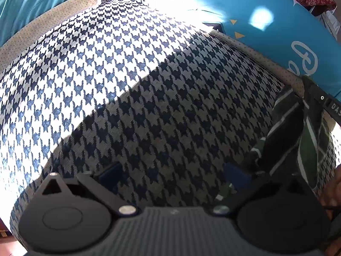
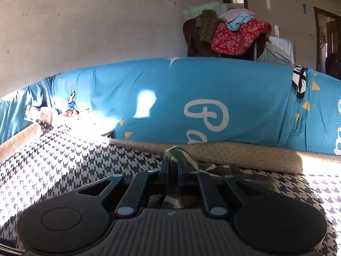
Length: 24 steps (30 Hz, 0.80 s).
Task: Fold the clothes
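My right tongs [image 2: 173, 166] pinch the green striped cloth [image 2: 181, 155] tight; my left tongs [image 1: 170, 170] gape over the houndstooth fabric [image 1: 127, 85], with that cloth to their right.

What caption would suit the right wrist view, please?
Right gripper shut on green striped cloth over houndstooth fabric.

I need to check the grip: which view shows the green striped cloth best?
The left wrist view: the green striped cloth hangs open there, stripes clear, held by the right gripper. The right wrist view shows only a bunched bit pinched between its fingers.
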Available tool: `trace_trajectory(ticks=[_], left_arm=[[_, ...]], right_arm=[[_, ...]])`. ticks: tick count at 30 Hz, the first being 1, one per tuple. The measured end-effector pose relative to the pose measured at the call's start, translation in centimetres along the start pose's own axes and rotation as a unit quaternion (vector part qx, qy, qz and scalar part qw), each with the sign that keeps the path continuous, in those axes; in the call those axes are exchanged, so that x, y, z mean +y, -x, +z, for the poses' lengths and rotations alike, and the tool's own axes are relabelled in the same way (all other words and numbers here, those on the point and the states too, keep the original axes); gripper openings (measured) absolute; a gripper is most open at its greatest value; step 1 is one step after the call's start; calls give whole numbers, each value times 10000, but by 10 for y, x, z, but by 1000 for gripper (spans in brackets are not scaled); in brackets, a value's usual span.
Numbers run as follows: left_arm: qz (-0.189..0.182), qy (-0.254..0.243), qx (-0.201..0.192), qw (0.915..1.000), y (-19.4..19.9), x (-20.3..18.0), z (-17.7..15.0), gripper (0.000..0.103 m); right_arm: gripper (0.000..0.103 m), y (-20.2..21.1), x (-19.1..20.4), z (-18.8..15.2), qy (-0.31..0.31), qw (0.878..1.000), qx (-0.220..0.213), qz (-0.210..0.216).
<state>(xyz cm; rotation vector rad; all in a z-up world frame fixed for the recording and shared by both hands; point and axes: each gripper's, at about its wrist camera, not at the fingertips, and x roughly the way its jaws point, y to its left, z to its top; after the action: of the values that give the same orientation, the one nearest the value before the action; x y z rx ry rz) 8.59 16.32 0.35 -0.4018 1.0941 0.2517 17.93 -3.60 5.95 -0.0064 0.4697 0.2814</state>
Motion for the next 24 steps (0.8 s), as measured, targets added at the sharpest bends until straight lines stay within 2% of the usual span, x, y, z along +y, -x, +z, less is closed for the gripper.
trace_trajectory(ticks=[2,4,8,10,12,17,24], left_arm=[[4,-14,-4,10000,0,-1,0,103],[12,-25,-3,10000,0,-3,-1,103],[-2,-63,-7,10000,0,-5,-2,103],[8,-98,-31,9999,1,-5,-3,103],[15,-129,-52,9999,2,-6,-4,103],[-14,-255,-117,9996,5,-13,-6,103],[38,-742,-263,9969,8,-32,-17,103]], right_arm=[[8,1,-6,9,-324,9993,-170,-119],[8,-10,-7,10,-410,9991,-68,-2],[10,-34,-6,3,-409,9976,512,233],[13,-28,-13,2,-586,9968,474,267],[20,-21,-20,2,-742,9958,439,299],[24,14,-30,2,-474,9973,513,246],[28,64,-43,-30,-294,9953,915,151]])
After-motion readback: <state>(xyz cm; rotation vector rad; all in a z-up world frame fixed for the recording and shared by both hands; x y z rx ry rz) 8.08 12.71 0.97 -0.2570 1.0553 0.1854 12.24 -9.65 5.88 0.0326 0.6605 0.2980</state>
